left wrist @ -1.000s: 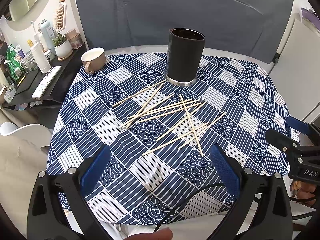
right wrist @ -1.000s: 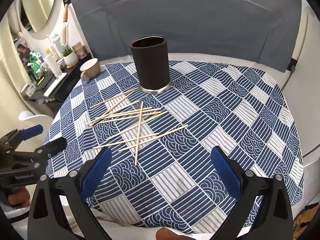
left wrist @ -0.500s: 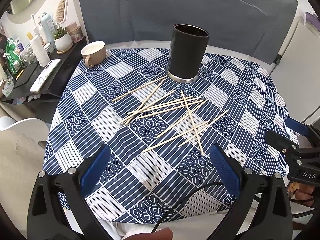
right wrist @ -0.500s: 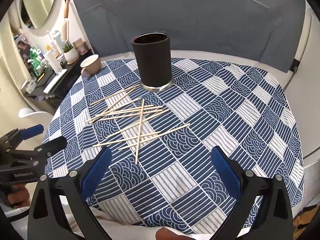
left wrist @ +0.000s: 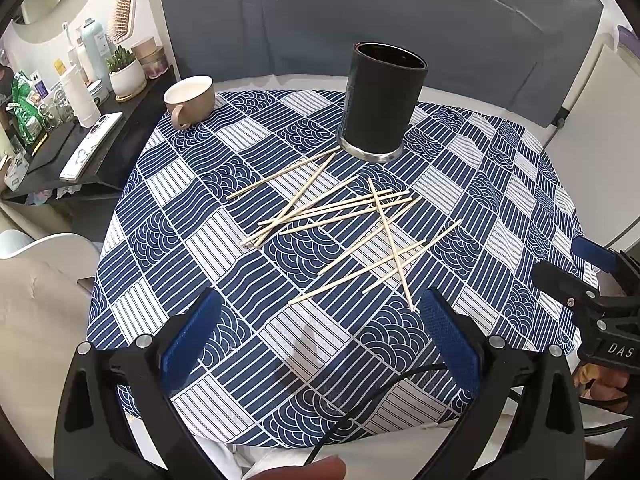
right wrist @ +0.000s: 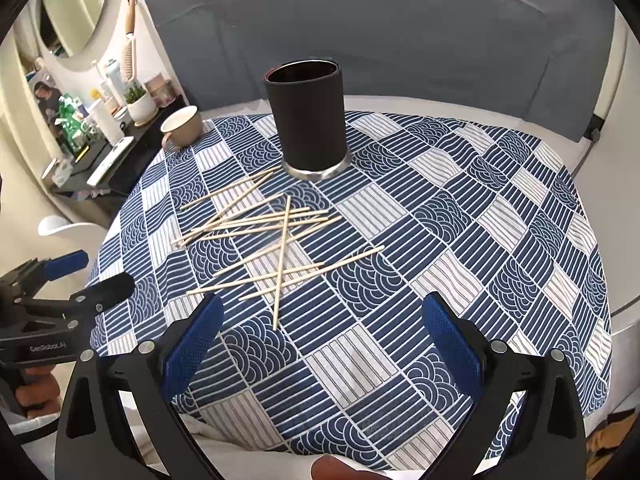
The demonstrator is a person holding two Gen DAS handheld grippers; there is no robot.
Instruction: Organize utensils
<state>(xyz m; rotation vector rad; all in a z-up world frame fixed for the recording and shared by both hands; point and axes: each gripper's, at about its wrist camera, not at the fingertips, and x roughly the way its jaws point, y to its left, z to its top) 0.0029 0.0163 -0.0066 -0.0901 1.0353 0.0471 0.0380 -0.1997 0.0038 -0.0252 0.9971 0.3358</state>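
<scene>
Left gripper (left wrist: 318, 330) and right gripper (right wrist: 320, 330): fingers apart, holding nothing. Chopsticks (left wrist: 348, 226) scattered on desk (left wrist: 500, 200), black holder (left wrist: 382, 100) upright behind them.

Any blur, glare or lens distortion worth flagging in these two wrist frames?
Left wrist view: sharp; fisheye bows the tablecloth edges, and a faint shadow falls between the open left gripper fingers. Right wrist view: equally sharp, soft even light, black holder leaning from distortion, chopsticks crisp, dark vignette in the corners.
</scene>
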